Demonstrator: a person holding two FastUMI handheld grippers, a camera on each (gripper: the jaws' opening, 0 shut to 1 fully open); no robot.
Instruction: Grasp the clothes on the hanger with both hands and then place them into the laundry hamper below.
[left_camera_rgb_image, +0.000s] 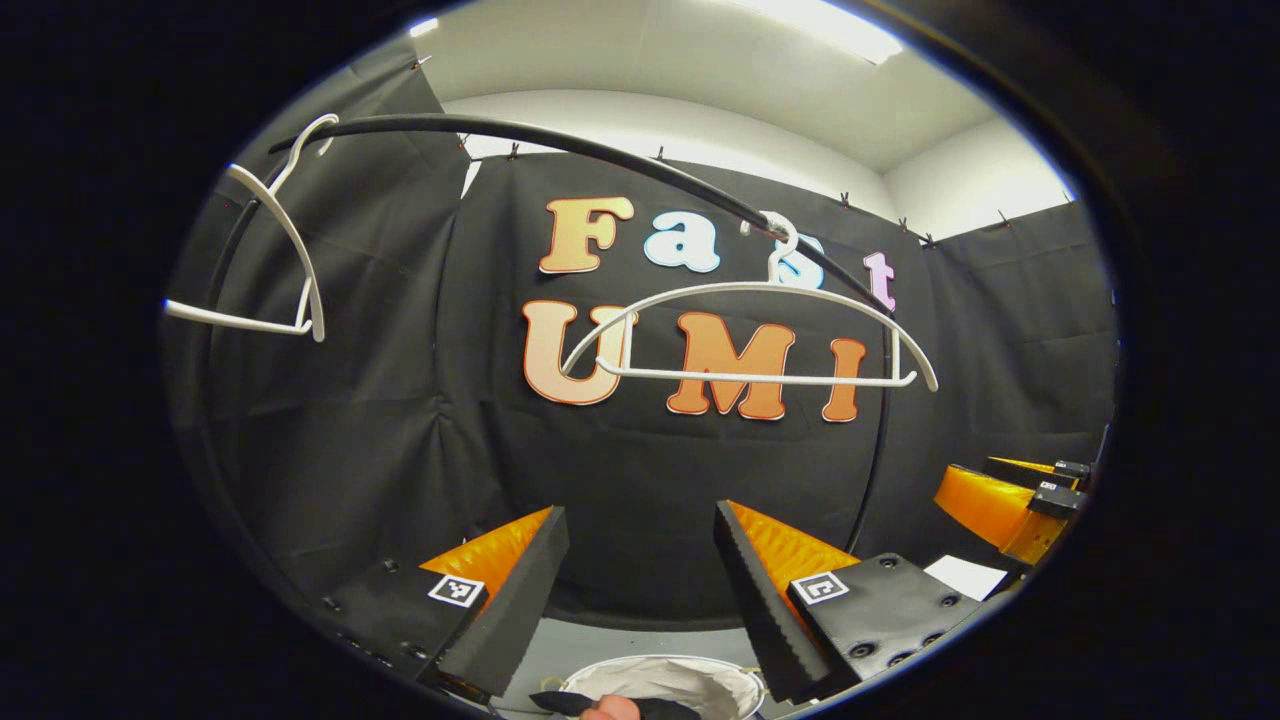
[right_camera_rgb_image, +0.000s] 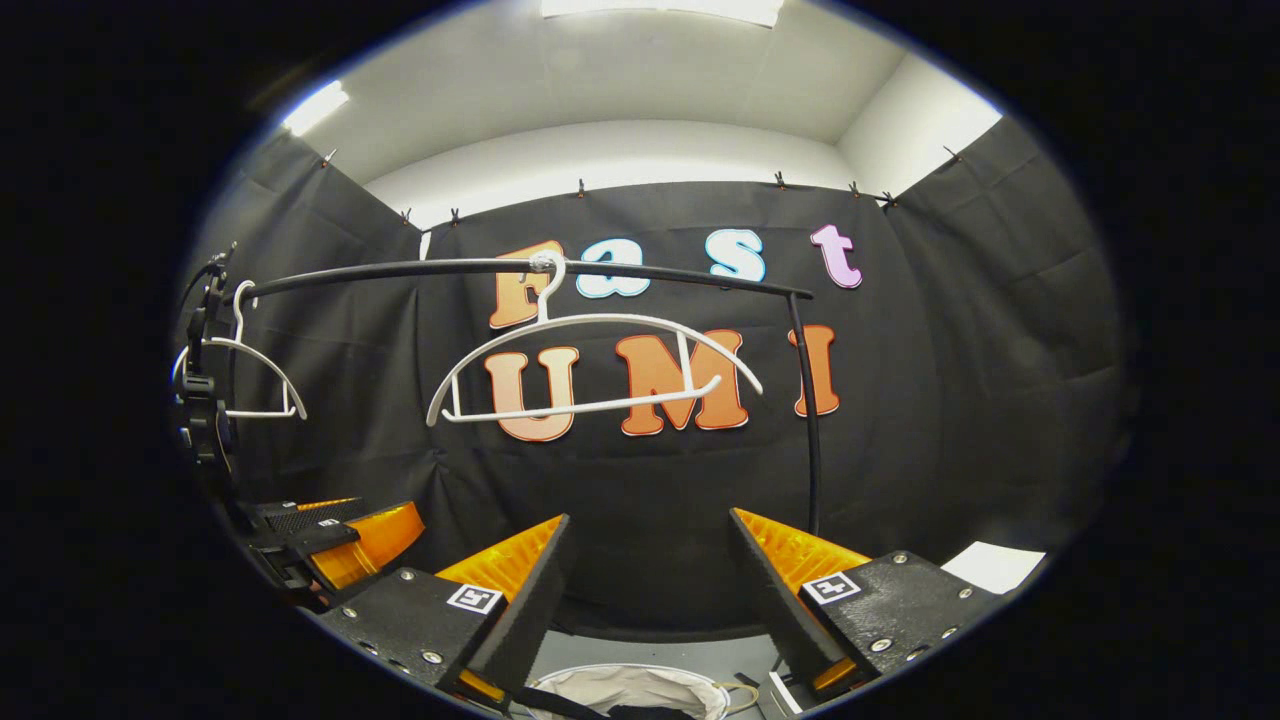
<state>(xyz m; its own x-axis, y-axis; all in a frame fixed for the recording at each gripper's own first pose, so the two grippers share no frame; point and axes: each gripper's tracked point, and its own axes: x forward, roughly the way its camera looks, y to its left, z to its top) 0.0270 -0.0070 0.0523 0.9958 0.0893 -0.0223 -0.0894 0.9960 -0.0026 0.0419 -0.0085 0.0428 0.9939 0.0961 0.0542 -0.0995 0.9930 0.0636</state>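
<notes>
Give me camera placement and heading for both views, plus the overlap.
Left gripper view: rides the left gripper, aimed at the rail; own open fingers low, right gripper at its right edge.
Right gripper view: rides the right gripper, same heading; left gripper at its left edge.
Shared: bare hanger, hamper below.

Two white plastic hangers are hanging bare on the black rail. Main hanger (left_camera_rgb_image: 750, 335) (right_camera_rgb_image: 590, 370) is sitting mid-rail, hook over the bar, tilting slightly. Second hanger (left_camera_rgb_image: 265, 255) (right_camera_rgb_image: 245, 375) is hanging far left, turned nearly edge-on. Laundry hamper (left_camera_rgb_image: 665, 685) (right_camera_rgb_image: 635, 690) is sitting below, near edge of both views: round rim, pale liner. Something dark is lying across its near rim, possibly the clothes, but too cropped to confirm.
</notes>
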